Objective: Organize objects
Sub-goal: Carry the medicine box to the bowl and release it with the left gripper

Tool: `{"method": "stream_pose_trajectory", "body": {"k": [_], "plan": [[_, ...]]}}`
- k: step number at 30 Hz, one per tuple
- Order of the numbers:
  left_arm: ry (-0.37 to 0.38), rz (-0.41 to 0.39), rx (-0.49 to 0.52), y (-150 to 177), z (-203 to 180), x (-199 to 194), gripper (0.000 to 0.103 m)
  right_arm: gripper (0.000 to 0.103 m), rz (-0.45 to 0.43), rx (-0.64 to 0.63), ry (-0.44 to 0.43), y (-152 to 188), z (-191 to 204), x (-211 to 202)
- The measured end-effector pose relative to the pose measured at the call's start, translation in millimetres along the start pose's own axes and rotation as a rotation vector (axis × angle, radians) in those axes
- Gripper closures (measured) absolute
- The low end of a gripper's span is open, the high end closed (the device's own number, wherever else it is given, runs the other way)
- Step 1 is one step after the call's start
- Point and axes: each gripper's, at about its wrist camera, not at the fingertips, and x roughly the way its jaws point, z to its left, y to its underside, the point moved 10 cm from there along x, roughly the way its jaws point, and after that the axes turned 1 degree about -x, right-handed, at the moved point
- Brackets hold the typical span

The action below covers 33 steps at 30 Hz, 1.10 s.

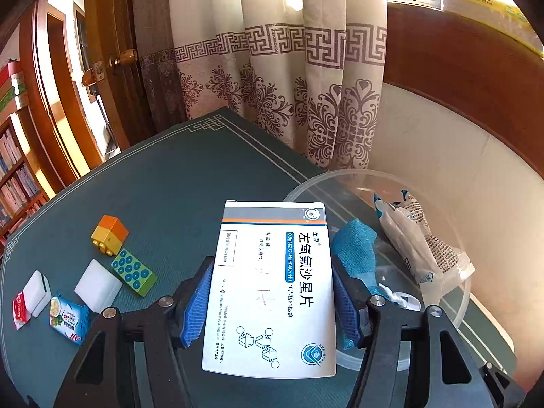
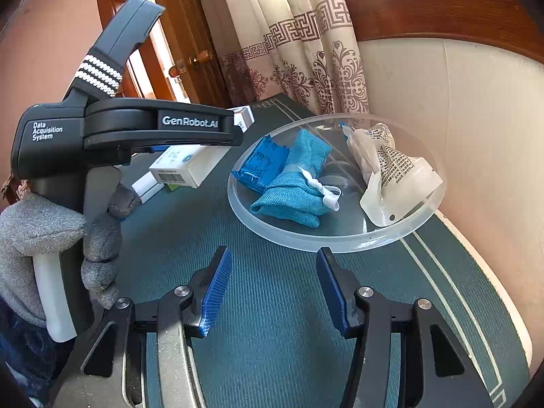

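Note:
My left gripper (image 1: pixel 272 292) is shut on a white medicine box (image 1: pixel 272 289) with blue print, its blue pads pressing both long sides. The box hangs over the dark green mat, just left of a clear plastic bowl (image 1: pixel 357 171). In the right wrist view the same box (image 2: pixel 190 166) shows beneath the left tool, which a grey-gloved hand (image 2: pixel 40 231) holds. The bowl (image 2: pixel 323 243) contains a blue cloth pouch (image 2: pixel 295 190), a blue packet (image 2: pixel 261 163) and a crumpled white packet (image 2: pixel 387 170). My right gripper (image 2: pixel 273 289) stands open over bare mat in front of the bowl.
On the mat's left lie an orange-yellow block (image 1: pixel 110 234), a green block with blue dots (image 1: pixel 134 272), two white blocks (image 1: pixel 98 285) and small snack packets (image 1: pixel 69 316). Curtains, a wooden door and a padded wall border the table's far and right sides.

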Motion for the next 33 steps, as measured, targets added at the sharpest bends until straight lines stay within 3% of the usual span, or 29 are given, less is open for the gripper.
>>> {"method": "stream_pose_trajectory", "body": {"k": [8,12,18,22,26,33], "plan": [[0.007,0.029,0.085,-5.1,-31.7,28.4,0.036,0.049,-0.005,0.009,-0.004,-1.5,1.6,-1.7],[0.013,0.034,0.092,-2.6,-32.5,33.0,0.015,0.049,-0.005,0.006,-0.003,-1.7,1.9,-2.4],[0.072,-0.002,-0.007,-5.2,-20.5,16.3,0.007,0.049,-0.005,0.007,-0.002,-2.0,1.6,-3.9],[0.046,-0.022,-0.066,-11.3,-1.8,10.3,0.007,0.049,-0.007,0.011,0.001,-4.6,0.8,-3.8],[-0.022,-0.013,-0.061,-8.1,8.4,15.8,0.007,0.049,-0.011,0.008,0.002,-5.5,1.5,-3.6],[0.002,0.043,-0.007,8.3,-9.7,37.4,0.007,0.049,-0.014,0.006,0.005,-6.3,1.2,-2.6]]}}
